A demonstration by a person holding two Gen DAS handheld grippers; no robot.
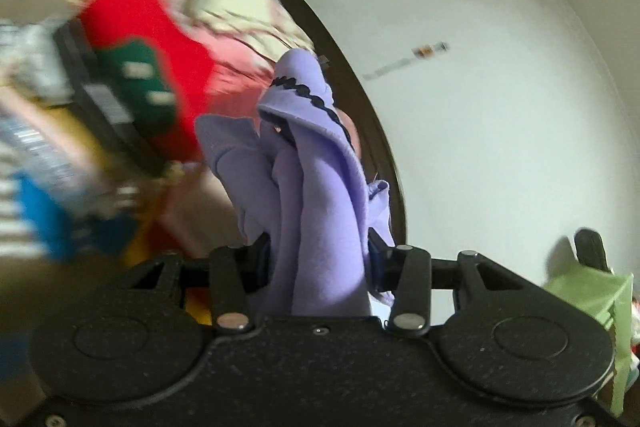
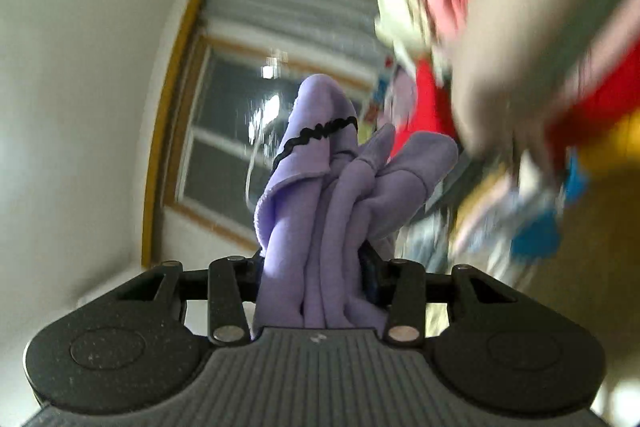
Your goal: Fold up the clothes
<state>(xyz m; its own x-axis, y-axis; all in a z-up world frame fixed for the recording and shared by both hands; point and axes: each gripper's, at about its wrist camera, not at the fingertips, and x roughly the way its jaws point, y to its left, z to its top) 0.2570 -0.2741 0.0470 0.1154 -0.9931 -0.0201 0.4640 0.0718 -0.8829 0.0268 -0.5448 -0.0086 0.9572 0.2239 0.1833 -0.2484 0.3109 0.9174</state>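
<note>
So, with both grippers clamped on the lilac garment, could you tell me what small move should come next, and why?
Probably draw the left gripper and right gripper apart to spread the lilac garment: it is bunched in thick folds between both sets of jaws, so no flat edge is available to fold.

Purple cloth (image 1: 316,187) hid the fingertips of both tongs. The clothes pile (image 1: 152,39) behind was smeared by motion blur, its pieces hard to tell apart. A green item (image 1: 592,291) was cut off at the left view's right edge. The window (image 2: 228,139) was blurred too.
</note>
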